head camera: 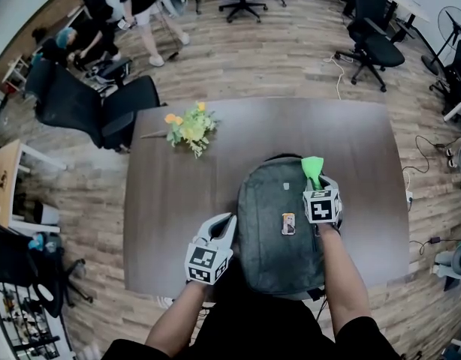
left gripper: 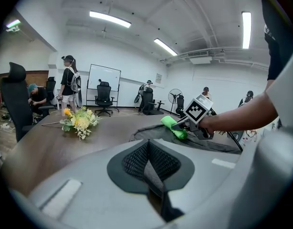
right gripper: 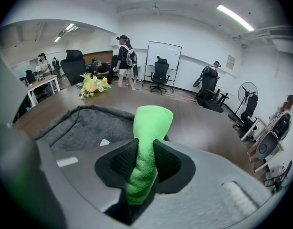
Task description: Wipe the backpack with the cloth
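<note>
We found the grey backpack [head camera: 279, 238] lying flat on the dark wooden table [head camera: 163, 216], close to the edge nearest the person, with a small rectangular label [head camera: 288, 223] on its upper face. The right gripper [head camera: 315, 180] was over the far right part of the bag. Its jaws were clamped on the bright green cloth [head camera: 313, 167], which ran as a folded strip between the black pads and stuck out beyond their tips. From the left gripper view the free end of the cloth seemed to rest on the bag's fabric near its far end.

The left gripper [head camera: 223, 225] was just beside the backpack's left edge, low over the table; we could not tell whether it touched the bag. Its jaws were pressed together, pad against pad, with nothing between them.

Farther along the table, well apart from the bag on its left, lay a bouquet [head camera: 189, 128] of yellow and orange flowers. Beyond the table's left corner stood a black office chair [head camera: 95, 103], and we saw people [head camera: 144, 6] on the wooden floor at the far left. A whiteboard [right gripper: 163, 56] stood against the back wall.
</note>
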`<move>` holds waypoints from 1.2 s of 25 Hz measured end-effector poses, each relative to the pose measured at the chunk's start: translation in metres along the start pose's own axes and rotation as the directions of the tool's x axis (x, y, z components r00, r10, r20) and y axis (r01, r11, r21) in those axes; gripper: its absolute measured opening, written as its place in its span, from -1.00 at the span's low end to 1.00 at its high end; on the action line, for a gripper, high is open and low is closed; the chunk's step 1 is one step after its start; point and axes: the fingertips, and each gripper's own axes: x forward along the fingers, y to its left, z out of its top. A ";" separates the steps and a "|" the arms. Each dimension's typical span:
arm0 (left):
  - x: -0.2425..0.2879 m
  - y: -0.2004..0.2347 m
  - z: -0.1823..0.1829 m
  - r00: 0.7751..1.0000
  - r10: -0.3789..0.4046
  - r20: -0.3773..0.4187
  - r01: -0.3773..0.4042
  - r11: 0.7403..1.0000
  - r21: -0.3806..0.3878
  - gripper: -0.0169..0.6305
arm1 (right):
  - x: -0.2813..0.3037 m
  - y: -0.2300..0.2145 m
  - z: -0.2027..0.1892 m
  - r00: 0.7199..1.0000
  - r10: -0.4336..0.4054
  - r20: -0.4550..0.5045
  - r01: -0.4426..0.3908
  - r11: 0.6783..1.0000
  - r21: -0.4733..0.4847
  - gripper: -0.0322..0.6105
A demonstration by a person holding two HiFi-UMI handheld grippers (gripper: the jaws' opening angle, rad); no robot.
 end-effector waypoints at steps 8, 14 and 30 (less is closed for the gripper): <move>0.004 -0.007 0.002 1.000 -0.016 -0.001 0.016 1.000 0.011 -0.89 | -0.006 -0.026 -0.006 0.999 -0.035 -0.009 0.035 0.999 -0.008 -0.61; -0.006 0.025 0.010 0.998 0.059 0.030 -0.060 0.998 0.000 -0.89 | -0.018 -0.021 0.002 0.999 -0.031 0.040 0.032 0.999 -0.023 -0.61; -0.028 0.040 0.007 0.993 0.107 0.040 -0.108 0.994 0.007 -0.89 | -0.053 0.113 0.021 0.964 0.241 0.110 -0.247 0.968 0.039 -0.60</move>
